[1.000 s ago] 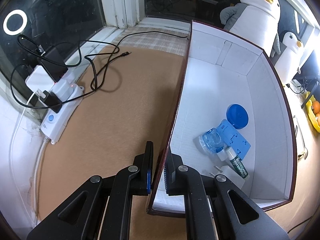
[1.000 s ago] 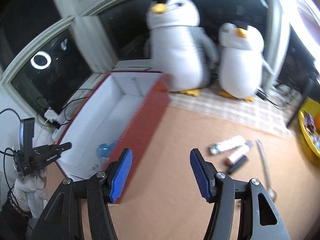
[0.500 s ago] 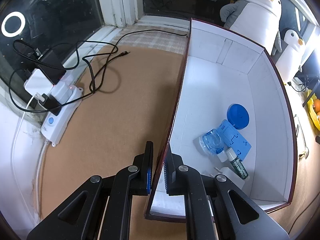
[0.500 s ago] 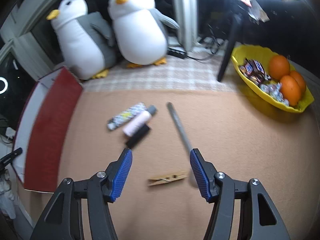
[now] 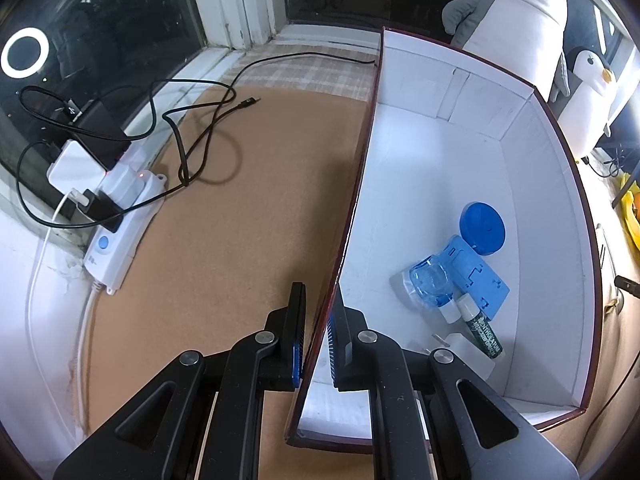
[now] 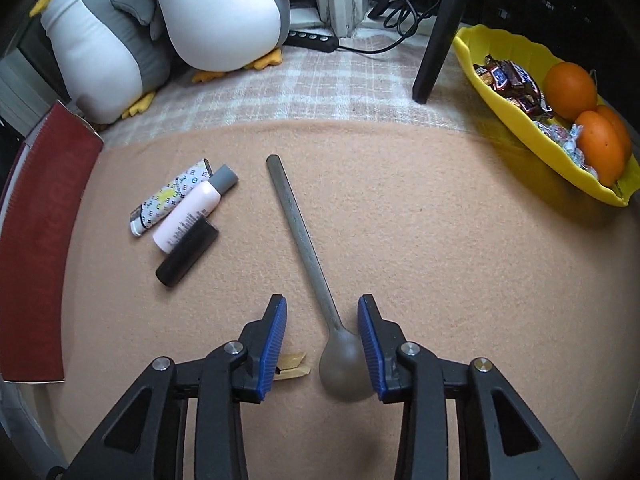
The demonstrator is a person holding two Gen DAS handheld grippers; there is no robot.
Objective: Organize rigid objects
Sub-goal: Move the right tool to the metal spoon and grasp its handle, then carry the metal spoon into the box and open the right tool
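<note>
The big red box with white insides (image 5: 448, 168) already holds a round blue lid (image 5: 482, 228) and a few other small things. The long grey metal spoon (image 6: 308, 252), 3 small tubes and a wooden peg (image 6: 292, 370) still lie on the tan cloth. The left gripper (image 5: 318, 340) pinches the box wall. The right gripper (image 6: 322, 342) has swung over from the box, dropped low, and its jaws have just been closing, halfway now, around the spoon's neck without touching.

Both wrist views steep, close; share red box (image 5: 362, 184) wall.
</note>
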